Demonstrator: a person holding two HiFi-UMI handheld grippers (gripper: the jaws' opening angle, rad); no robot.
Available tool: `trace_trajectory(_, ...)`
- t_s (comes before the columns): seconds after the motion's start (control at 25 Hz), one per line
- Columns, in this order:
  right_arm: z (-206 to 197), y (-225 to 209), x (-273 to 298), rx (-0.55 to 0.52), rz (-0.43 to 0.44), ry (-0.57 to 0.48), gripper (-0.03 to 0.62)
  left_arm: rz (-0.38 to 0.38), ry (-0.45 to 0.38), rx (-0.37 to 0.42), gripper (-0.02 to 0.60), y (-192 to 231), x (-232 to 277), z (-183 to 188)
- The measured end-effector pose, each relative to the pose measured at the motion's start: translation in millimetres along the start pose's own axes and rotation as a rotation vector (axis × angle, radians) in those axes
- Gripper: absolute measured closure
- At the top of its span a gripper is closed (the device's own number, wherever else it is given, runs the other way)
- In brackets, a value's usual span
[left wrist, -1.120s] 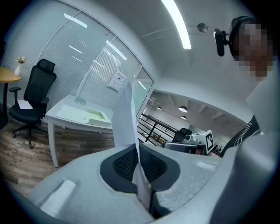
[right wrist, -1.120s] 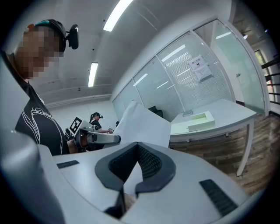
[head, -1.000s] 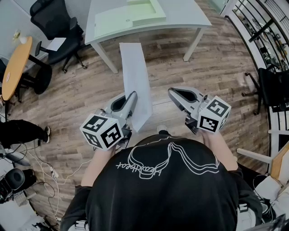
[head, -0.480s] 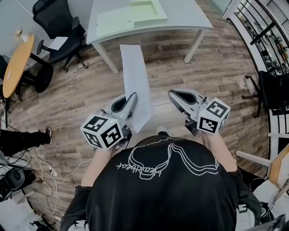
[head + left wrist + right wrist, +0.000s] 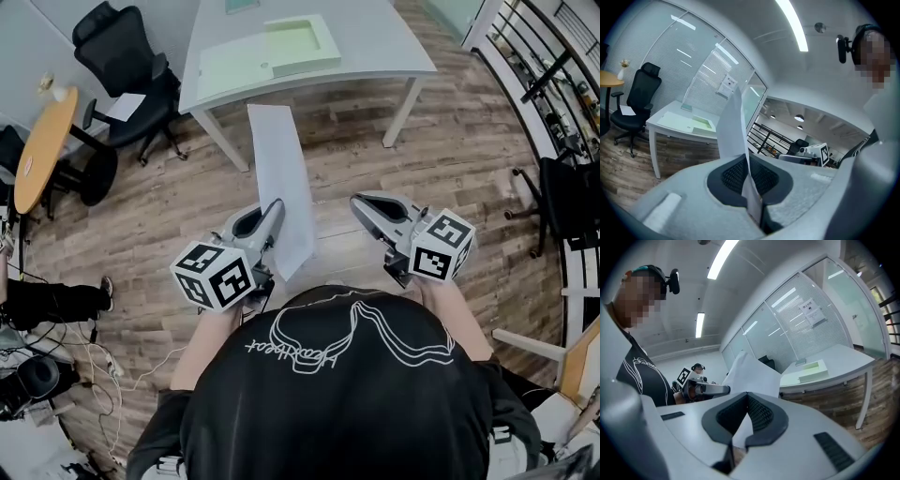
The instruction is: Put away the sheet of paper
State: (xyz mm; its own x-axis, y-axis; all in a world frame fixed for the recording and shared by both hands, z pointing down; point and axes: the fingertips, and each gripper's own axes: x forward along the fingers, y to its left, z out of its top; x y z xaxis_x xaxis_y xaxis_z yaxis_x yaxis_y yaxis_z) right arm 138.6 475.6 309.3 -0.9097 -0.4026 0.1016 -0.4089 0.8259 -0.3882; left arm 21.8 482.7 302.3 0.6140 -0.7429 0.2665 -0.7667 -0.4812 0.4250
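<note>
One sheet (image 5: 281, 192), slightly nearer table (image 5: 375, 42)

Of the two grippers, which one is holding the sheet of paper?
The left gripper: the sheet of paper is pinched between its jaws; the right gripper holds nothing.

Sheet of paper (image 5: 281, 187) slightly nearer white table (image 5: 394, 42)

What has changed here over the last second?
In the head view the white table has slid down toward the sheet of paper, so the person seems to step closer. The left hand-held gripper stays shut on it; the right hand-held gripper stays apart.
</note>
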Motion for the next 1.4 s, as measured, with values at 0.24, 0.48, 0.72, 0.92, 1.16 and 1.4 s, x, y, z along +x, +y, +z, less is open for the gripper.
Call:
trace_trajectory(0.24,18.0,-23.4,-16.8,-0.036,0.029,-0.019,0.583,-0.009,-0.035,0.025,0.571,-19.9,28.8,15.1)
trace_trajectory(0.48,29.8,-38.6,-24.2,-0.059,0.058,-0.03,0.583,-0.001,-0.074,0.022,0.571,-24.3,43.7,25.4)
trace_trajectory(0.72,37.7,-48.8,-10.0,-0.049,0.101,-0.049,0.585,0.006,-0.075,0.007,0.571,-9.9,53.4,34.2)
trace_trajectory(0.92,41.7,-62.8,11.3,-0.035,0.127,-0.061,0.585,0.005,-0.072,-0.009,0.571,15.9,64.9,40.3)
trace_trajectory(1.16,54.3,-113.2,55.9,-0.002,0.086,-0.036,0.585,-0.007,-0.062,-0.047,0.571,75.5,100.0,66.9)
trace_trajectory(1.4,79.0,-168.9,119.3,0.04,0.063,-0.01,0.583,-0.02,-0.04,-0.073,0.571,144.8,143.3,109.3)
